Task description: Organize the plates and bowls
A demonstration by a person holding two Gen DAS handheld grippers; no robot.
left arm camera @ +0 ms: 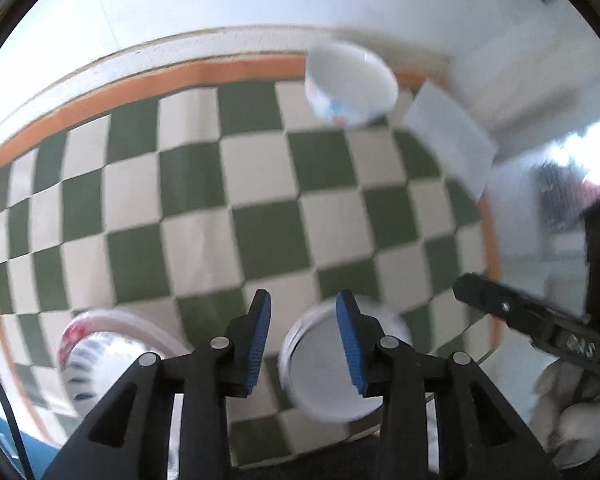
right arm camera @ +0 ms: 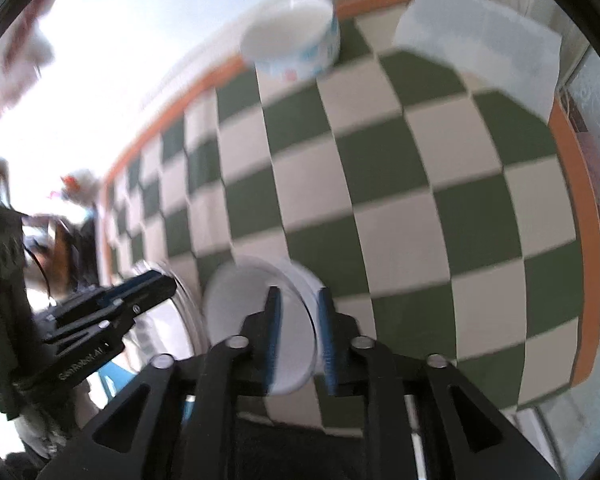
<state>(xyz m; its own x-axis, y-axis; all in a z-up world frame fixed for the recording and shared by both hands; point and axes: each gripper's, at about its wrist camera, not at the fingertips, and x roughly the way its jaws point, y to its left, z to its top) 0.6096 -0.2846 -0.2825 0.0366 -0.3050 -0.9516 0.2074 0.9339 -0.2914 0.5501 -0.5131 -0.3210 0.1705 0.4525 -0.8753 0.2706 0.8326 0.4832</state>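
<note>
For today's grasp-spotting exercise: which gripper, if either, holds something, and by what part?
The right gripper straddles the rim of the white bowl; whether it grips is unclear. The left gripper is open and holds nothing.

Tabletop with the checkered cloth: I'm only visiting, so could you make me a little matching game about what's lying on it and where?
Things:
1. patterned bowl
2. paper sheet
3. plain white dish
4. cloth border

Place or colour:
A. orange
B. far edge of the cloth, standing upright
C. far right corner, lying over the border
D. near edge of the cloth, closest to the cameras

Pairs: 1-B, 2-C, 3-D, 4-A
</note>
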